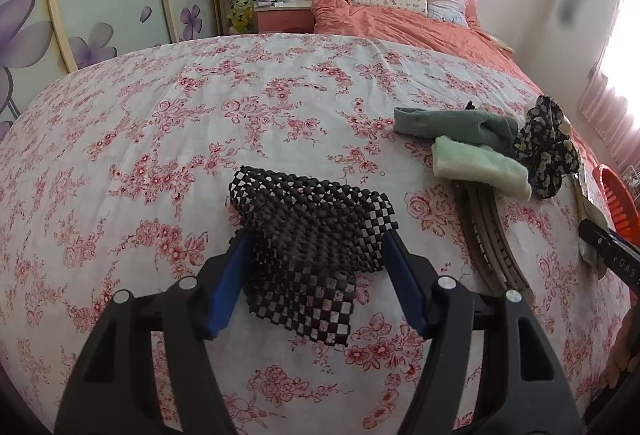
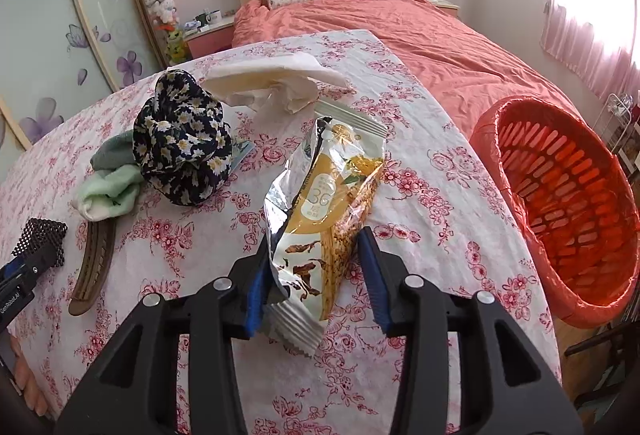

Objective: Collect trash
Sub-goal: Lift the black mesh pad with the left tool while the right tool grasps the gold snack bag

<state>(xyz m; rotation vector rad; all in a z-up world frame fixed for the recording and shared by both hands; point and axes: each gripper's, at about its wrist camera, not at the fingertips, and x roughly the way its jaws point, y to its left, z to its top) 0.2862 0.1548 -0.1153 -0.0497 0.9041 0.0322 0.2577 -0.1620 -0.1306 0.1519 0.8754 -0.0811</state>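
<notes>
A black mesh mat (image 1: pixel 312 231) lies crumpled on the floral tablecloth (image 1: pixel 160 155). My left gripper (image 1: pixel 316 247) is open with a finger on each side of the mat. A silver and yellow snack wrapper (image 2: pixel 324 203) lies on the cloth in the right wrist view. My right gripper (image 2: pixel 312 247) is open around the wrapper's near end; the left finger touches the foil. An orange basket (image 2: pixel 560 203) lined with an orange bag stands off the table's right edge. A crumpled white tissue (image 2: pixel 276 83) lies beyond the wrapper.
A floral fabric scrunchie (image 2: pixel 184 147), green socks (image 1: pixel 472 143) and a curved brown wooden piece (image 1: pixel 496 235) lie on the table. A bed with an orange cover (image 2: pixel 420 35) stands behind. The left gripper with the mat shows at the right wrist view's left edge (image 2: pixel 36 247).
</notes>
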